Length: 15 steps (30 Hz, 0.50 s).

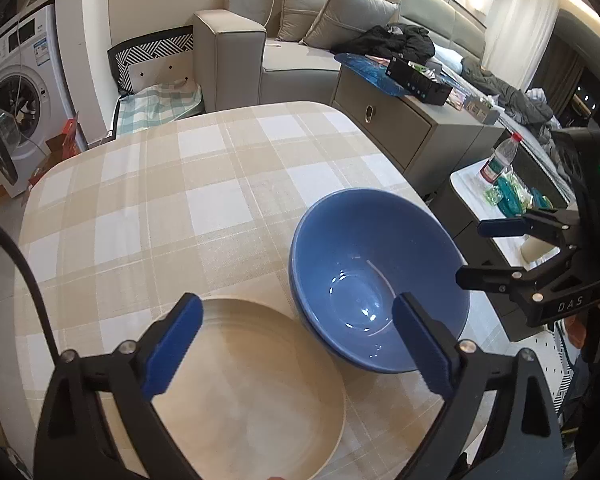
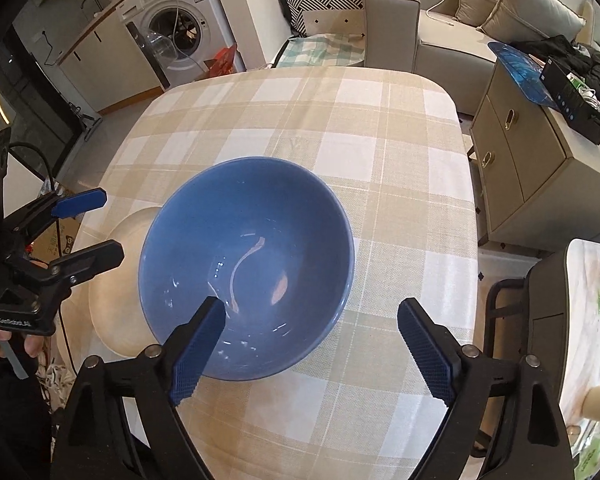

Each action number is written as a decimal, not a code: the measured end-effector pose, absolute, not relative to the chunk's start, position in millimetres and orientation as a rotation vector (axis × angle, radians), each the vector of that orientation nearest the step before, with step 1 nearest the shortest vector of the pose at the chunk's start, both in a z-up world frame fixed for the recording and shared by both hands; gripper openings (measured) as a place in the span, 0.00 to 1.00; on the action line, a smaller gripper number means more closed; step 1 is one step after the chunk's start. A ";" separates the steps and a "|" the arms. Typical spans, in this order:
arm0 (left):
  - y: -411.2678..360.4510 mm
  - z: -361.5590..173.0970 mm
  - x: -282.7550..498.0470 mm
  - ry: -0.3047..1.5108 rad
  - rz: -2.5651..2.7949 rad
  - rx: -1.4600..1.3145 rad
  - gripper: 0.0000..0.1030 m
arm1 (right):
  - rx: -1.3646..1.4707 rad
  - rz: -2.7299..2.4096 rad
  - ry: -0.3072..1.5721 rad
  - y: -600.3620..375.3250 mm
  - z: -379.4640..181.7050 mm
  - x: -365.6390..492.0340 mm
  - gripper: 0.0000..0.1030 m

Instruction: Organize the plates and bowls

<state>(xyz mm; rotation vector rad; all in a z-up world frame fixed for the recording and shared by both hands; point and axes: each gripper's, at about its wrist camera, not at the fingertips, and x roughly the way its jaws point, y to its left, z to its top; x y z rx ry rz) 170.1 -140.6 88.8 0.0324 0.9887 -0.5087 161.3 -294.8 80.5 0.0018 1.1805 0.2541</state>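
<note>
1. Your left gripper [image 1: 296, 340] sits nearest the lens, jaws spread wide and released, with nothing pressed between its blue pads [image 1: 172, 350].
2. Under it lies the cream plate [image 1: 256, 392], flat on the checked counter [image 1: 172, 184] at the near edge.
3. Just right of the plate stands the blue bowl [image 1: 376, 276], upright and empty; its left side overlaps the plate's rim.
4. From your right wrist view, your right gripper [image 2: 310, 350] hangs over the bowl's near right side, jaws wide apart and released. One pad [image 2: 198, 354] shows in front of the bowl's rim, the other over bare cloth; neither presses on it.
5. Beyond the counter you see a washing machine [image 2: 176, 32] at left and a grey sofa [image 1: 300, 40] behind.
</note>
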 end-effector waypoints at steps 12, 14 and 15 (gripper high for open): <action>-124.7 91.0 167.5 0.969 -0.492 -0.024 1.00 | 0.037 0.281 1.143 -302.3 78.0 157.9 0.97; -123.7 89.5 167.0 0.973 -0.488 -0.031 1.00 | 0.042 0.281 1.142 -303.6 76.9 157.4 0.98; -123.7 88.5 166.8 0.975 -0.486 -0.031 1.00 | 0.044 0.281 1.141 -304.2 76.2 157.2 0.98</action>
